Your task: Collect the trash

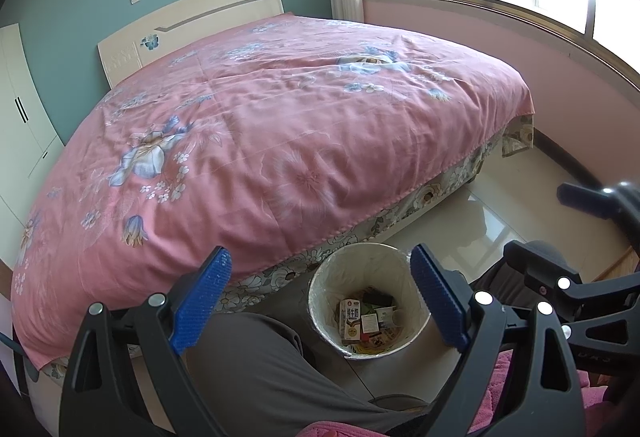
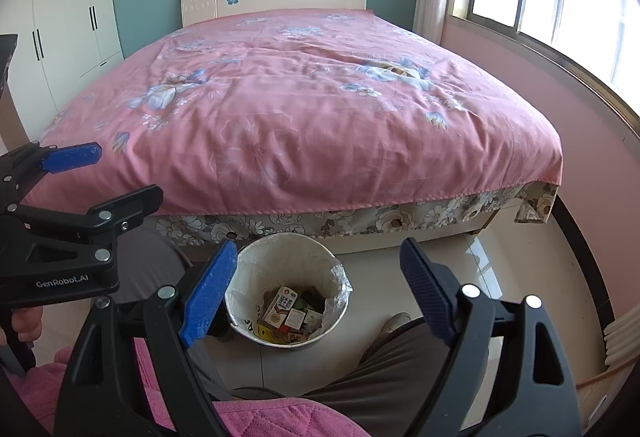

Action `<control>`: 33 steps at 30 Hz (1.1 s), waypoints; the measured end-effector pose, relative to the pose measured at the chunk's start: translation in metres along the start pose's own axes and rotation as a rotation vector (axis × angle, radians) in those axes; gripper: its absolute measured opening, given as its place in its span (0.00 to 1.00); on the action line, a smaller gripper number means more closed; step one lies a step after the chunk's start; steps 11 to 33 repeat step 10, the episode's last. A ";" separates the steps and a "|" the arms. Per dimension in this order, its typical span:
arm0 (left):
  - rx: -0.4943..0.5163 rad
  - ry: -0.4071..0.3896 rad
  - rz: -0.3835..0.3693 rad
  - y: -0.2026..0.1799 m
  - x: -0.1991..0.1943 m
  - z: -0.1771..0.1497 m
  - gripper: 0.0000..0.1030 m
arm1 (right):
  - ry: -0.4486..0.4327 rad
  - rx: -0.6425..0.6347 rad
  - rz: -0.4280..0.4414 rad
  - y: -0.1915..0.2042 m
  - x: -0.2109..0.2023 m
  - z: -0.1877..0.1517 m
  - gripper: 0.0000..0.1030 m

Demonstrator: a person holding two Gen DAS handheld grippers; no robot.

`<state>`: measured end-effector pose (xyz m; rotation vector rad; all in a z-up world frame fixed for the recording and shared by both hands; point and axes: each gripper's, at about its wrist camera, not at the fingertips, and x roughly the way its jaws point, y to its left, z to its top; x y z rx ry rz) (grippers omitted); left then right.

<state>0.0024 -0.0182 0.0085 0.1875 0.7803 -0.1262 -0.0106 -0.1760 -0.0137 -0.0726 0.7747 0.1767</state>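
The waste bin (image 1: 366, 301) stands on the pale tiled floor (image 1: 500, 221) just beside the foot of the bed (image 1: 280, 109), between the person's grey-trousered legs (image 1: 256, 369). Inside the waste bin lie the trash (image 2: 290, 313): a small milk carton (image 1: 350, 320) and other packets. The left gripper (image 1: 320, 301) hangs above the bin's near side, jaws spread wide and holding nothing; the right gripper (image 2: 316, 293) does likewise, its blue pads (image 2: 210, 293) apart and empty
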 end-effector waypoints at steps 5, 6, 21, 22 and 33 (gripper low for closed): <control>0.000 0.000 -0.003 0.000 0.001 -0.001 0.90 | 0.001 -0.002 0.001 0.001 0.000 -0.001 0.80; -0.001 0.001 -0.003 -0.001 0.001 0.000 0.90 | 0.000 -0.002 0.001 0.001 0.000 -0.001 0.80; -0.004 0.005 -0.007 -0.001 0.002 -0.001 0.90 | 0.001 -0.001 0.001 0.001 0.001 -0.001 0.80; -0.004 0.005 -0.007 -0.001 0.002 -0.001 0.90 | 0.001 -0.001 0.001 0.001 0.001 -0.001 0.80; -0.004 0.005 -0.007 -0.001 0.002 -0.001 0.90 | 0.001 -0.001 0.001 0.001 0.001 -0.001 0.80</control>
